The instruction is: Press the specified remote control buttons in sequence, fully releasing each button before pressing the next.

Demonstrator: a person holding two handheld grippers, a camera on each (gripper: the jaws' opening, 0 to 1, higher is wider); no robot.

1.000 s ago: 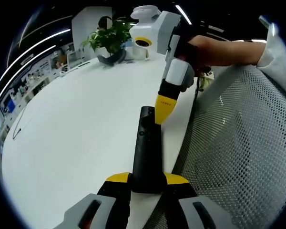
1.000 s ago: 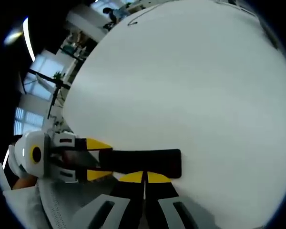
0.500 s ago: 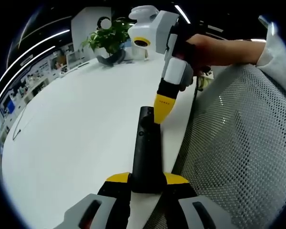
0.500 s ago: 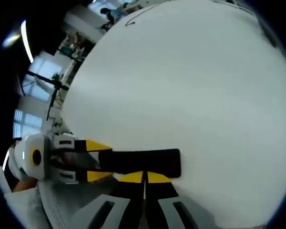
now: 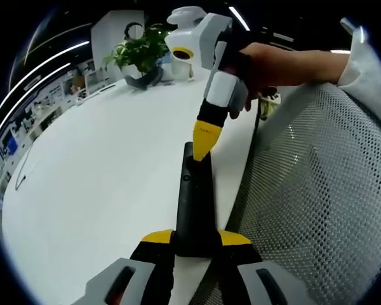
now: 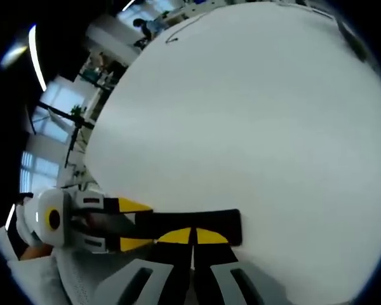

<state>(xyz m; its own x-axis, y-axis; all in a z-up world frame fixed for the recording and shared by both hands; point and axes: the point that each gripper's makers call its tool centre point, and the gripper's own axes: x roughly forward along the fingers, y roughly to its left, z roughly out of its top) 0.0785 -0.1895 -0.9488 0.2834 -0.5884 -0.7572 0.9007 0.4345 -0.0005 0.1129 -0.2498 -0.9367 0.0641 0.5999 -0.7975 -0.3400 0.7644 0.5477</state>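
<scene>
A long black remote (image 5: 193,197) points away from me over the white table (image 5: 101,165), and my left gripper (image 5: 195,238) is shut on its near end with yellow-tipped jaws. My right gripper (image 5: 203,143), held by a hand (image 5: 273,63), comes down from the upper right with its jaws shut. Its yellow tip rests on the remote's far end, by the small buttons. In the right gripper view the remote (image 6: 178,218) lies crosswise. The shut right gripper (image 6: 192,236) overlaps its near edge, and the left gripper (image 6: 130,223) holds it from the left.
A grey mesh chair back (image 5: 317,190) stands along the table's right edge. A potted plant (image 5: 143,51) sits at the far end of the table. A thin dark cable (image 6: 178,32) lies far across the white table (image 6: 241,114).
My right gripper has swung left and lower, so its tip has moved from beside the remote's far end onto it. The left gripper and remote have stayed put.
</scene>
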